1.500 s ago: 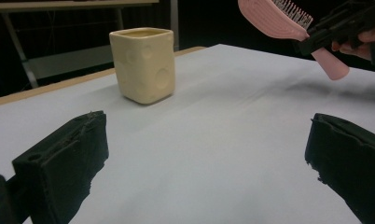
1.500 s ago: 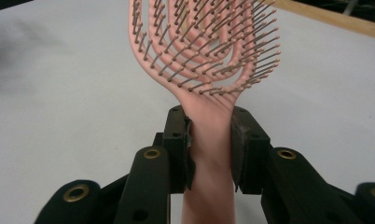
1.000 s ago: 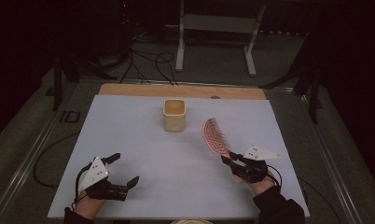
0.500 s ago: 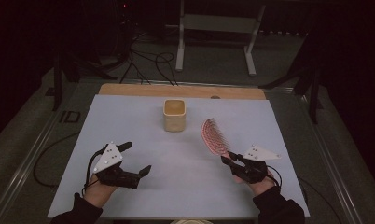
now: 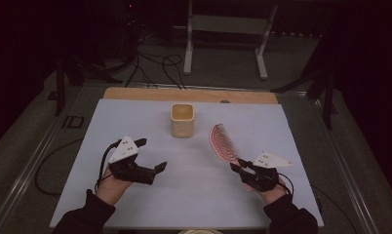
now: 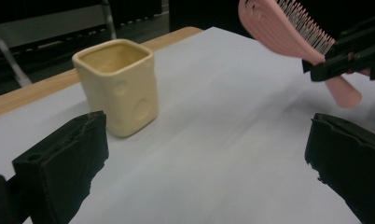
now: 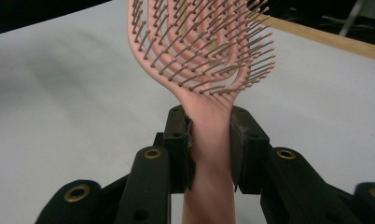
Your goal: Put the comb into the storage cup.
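The left gripper [image 5: 152, 157] hangs over the white table [image 5: 194, 195], in front of the cup [image 5: 182, 120] and to its left, jaws spread wide with nothing between them. The cup stands upright near the table's far edge. Just right of the cup, the pink hairbrush [image 5: 222, 141] is lifted, its head tilted toward the cup. The right gripper [image 5: 238, 166] pinches the brush's handle.

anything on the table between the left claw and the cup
Nothing: between the left claw and the cup there is bare white table sheet. The left gripper view shows the same, with the cup standing beyond the open jaws.
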Available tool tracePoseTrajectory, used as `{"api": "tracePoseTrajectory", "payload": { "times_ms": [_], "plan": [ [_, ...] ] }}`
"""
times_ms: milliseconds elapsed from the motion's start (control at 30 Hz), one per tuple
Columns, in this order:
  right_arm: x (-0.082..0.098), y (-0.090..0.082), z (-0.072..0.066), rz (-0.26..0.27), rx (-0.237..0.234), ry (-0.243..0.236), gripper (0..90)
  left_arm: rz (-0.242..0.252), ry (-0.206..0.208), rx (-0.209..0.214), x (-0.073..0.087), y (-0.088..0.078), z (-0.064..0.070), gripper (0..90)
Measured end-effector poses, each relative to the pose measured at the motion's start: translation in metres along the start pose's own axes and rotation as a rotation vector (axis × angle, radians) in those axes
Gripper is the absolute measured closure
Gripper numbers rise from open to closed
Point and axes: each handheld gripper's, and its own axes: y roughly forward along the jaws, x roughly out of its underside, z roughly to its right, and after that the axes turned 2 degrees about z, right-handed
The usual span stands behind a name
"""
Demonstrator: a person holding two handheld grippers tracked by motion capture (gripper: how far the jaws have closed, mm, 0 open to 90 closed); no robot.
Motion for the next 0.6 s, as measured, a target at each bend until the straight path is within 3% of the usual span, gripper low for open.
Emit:
{"api": "tracePoseTrajectory", "payload": {
  "times_ms": [200,367,567,600],
  "plan": [
    [0.000,0.001,0.001,-0.001,0.000,-0.004,71.3,-0.017,0.019,-0.002,-0.023,0.012,0.007,0.2],
    [-0.001,-0.001,0.000,0.006,0.007,-0.006,71.3,-0.035,0.010,-0.006,-0.039,0.022,0.013,0.2],
    [-0.002,-0.002,0.000,0.015,0.018,-0.003,71.3,-0.053,-0.035,0.016,-0.055,0.033,0.018,0.2],
    [-0.002,-0.002,0.001,0.014,0.012,-0.001,71.3,-0.057,-0.058,0.014,-0.058,0.036,0.020,0.2]
  ]
}}
